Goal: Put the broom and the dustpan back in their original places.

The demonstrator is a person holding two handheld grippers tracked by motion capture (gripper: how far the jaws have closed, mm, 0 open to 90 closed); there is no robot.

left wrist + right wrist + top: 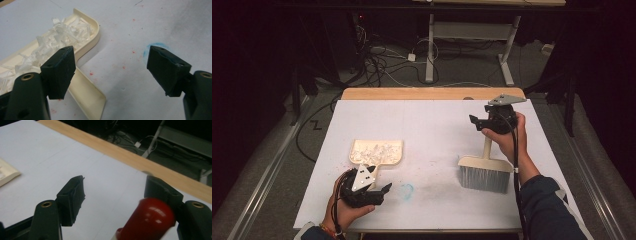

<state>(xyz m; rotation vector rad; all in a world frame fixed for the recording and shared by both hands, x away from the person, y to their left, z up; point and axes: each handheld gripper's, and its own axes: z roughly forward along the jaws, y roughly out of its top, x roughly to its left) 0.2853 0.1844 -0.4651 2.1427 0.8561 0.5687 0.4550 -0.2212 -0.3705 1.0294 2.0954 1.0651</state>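
A cream dustpan [376, 151] holding white shreds [373, 148] lies left of centre on the white sheet. In the left gripper view its rim [96, 37] and flat handle [87, 95] pass under the left jaw. My left gripper [379, 180] [111, 67] hovers open just in front of it, gripping nothing. A cream brush [484, 172] with grey bristles rests at the right, handle pointing away. My right gripper [482, 125] [116, 195] is at the handle's far end, open wide; the red handle tip [147, 220] sits between the jaws, close against the right one.
A blue smudge [407, 190] [150, 47] and small red specks mark the sheet near the left gripper. The wooden table edge [432, 93] [125, 155] runs along the far side. Beyond it are floor cables [377, 60] and a metal desk frame [507, 60].
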